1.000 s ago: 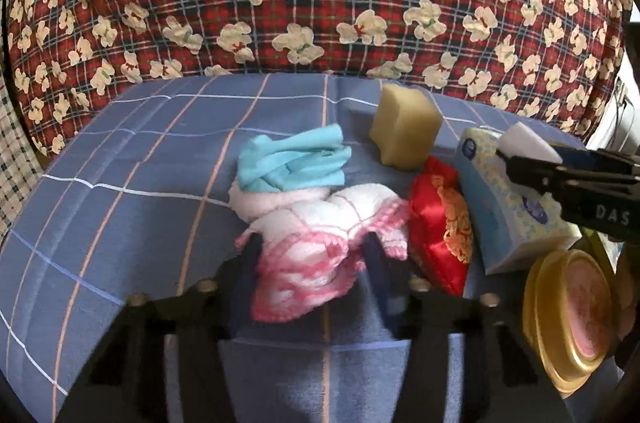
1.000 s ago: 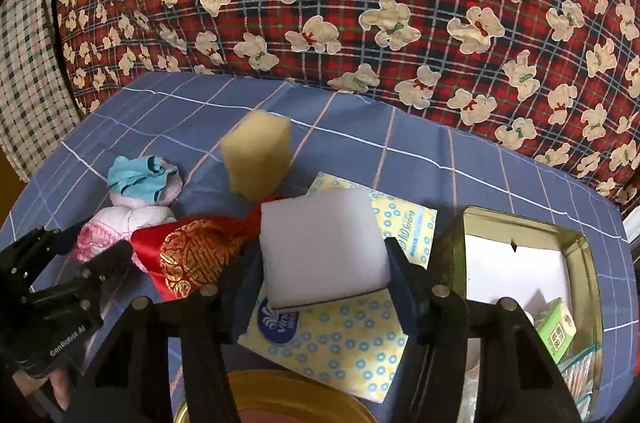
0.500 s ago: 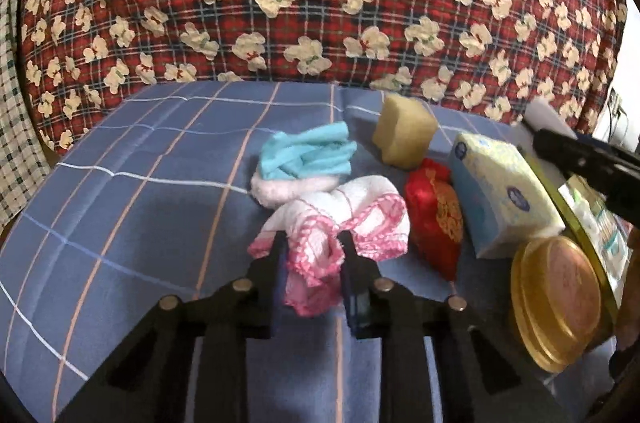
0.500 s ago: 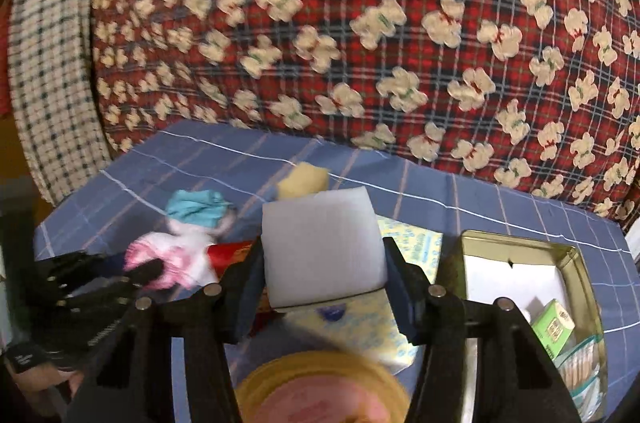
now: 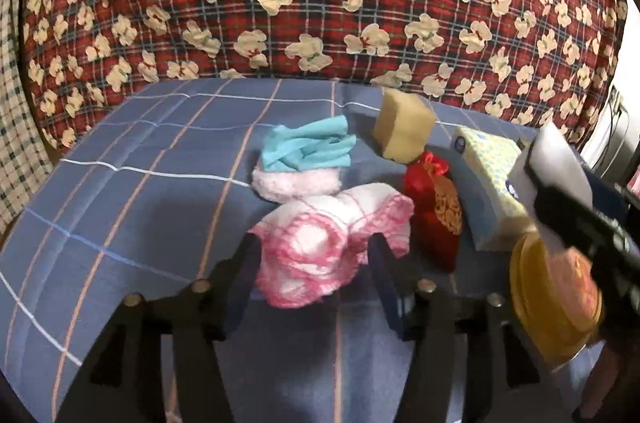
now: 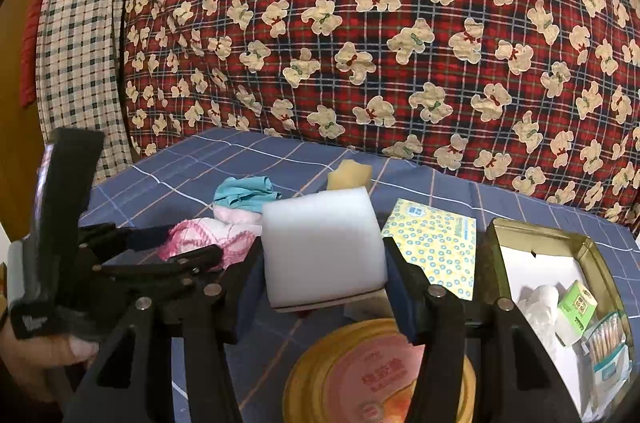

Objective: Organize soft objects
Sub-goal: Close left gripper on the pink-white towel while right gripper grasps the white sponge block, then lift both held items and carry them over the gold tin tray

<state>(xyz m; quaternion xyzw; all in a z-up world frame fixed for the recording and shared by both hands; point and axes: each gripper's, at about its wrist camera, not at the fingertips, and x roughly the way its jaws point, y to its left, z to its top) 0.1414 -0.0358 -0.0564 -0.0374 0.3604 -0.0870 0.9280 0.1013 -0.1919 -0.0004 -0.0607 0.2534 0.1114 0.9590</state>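
A white rectangular foam block (image 6: 322, 247) is being gripped by the right gripper (image 6: 324, 283) at frame centre. The left gripper (image 5: 312, 263) is being opened around the pink-and-white knitted cloth (image 5: 332, 243). Sorting is judged barely begun; the open gold tin box (image 6: 536, 235) at lower right is being left unfilled.

The left hand-held gripper (image 5: 314, 263) is opening its jaws around the pink-and-white cloth (image 5: 332, 235) it was pinching, while the right hand-held gripper (image 6: 324, 263) is carrying the white foam block (image 6: 322, 247) rightward above the round tin lid (image 6: 380, 371).
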